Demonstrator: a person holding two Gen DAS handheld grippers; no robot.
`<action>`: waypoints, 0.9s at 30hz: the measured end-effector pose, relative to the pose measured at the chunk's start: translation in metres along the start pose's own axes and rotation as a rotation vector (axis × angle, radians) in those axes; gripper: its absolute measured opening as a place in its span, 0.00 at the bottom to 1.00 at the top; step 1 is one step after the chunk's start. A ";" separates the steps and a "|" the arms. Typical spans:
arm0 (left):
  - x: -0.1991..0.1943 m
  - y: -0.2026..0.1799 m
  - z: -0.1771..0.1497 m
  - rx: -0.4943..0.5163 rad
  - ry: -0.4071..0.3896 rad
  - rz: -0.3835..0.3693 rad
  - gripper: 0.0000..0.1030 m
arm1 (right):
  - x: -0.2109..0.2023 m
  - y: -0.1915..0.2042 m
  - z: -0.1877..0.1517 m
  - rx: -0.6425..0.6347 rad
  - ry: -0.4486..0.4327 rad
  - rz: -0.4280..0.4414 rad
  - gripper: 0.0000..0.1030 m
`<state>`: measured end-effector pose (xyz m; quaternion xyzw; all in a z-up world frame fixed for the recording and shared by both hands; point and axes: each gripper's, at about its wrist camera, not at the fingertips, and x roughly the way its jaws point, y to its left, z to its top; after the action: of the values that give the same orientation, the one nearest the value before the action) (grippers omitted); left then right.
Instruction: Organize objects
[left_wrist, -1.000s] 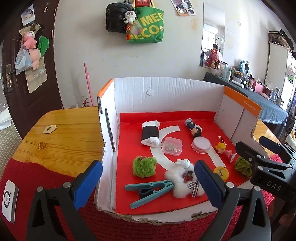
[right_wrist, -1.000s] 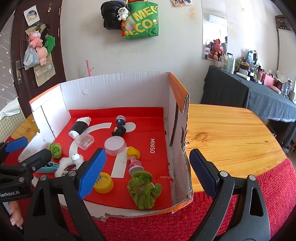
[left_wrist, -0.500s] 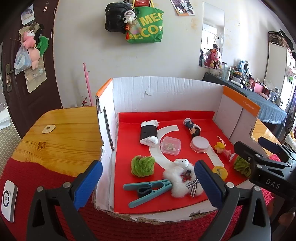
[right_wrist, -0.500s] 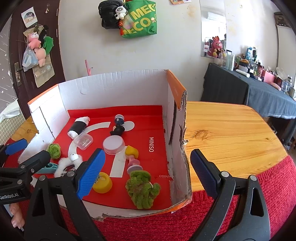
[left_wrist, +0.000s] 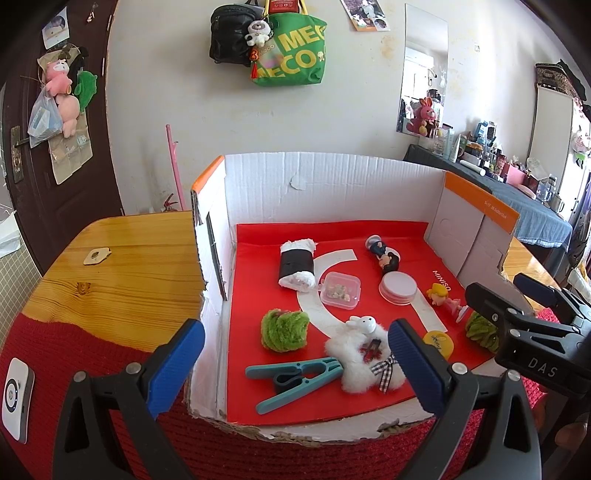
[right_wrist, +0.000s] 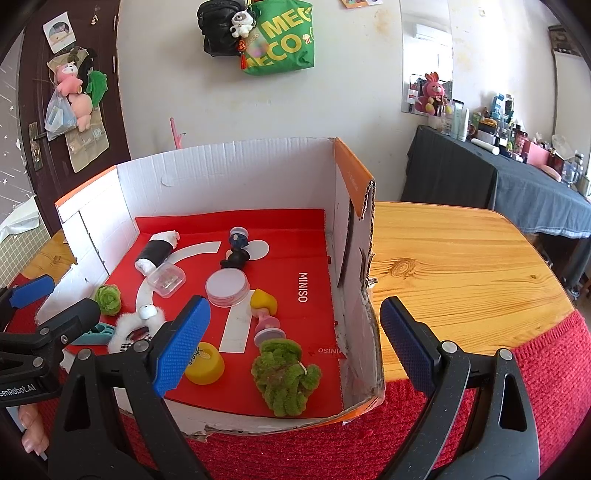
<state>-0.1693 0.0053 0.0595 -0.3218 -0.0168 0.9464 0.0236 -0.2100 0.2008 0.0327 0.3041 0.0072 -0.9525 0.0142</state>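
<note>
Cardboard box (left_wrist: 332, 192) holds our clutter on its red liner: teal clothespin (left_wrist: 293, 376) at 6 o'clock looks stiff and light, probably best pinched mid-body. Our left gripper (left_wrist: 295, 369) and right gripper (right_wrist: 295, 339) both gape wide, empty

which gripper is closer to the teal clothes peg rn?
Left. The left gripper hangs open right in front of the teal clothes peg, which lies between its jaws in its view. The right gripper, also open, sits further right, by the box's right wall.

two green pompoms (left_wrist: 284, 329), one clothespin (left_wrist: 295, 377)
</note>
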 end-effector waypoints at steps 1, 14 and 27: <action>0.000 0.000 0.000 0.000 0.000 0.000 0.98 | 0.000 0.000 0.000 0.001 0.001 0.000 0.91; -0.002 0.001 0.000 -0.010 0.006 -0.016 0.98 | 0.000 0.002 0.000 -0.007 -0.007 -0.009 0.92; -0.014 -0.004 0.005 0.003 0.006 -0.032 0.98 | -0.013 0.001 0.009 -0.005 -0.020 -0.022 0.92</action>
<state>-0.1608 0.0082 0.0719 -0.3243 -0.0207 0.9449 0.0393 -0.2050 0.1998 0.0474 0.2943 0.0126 -0.9556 0.0045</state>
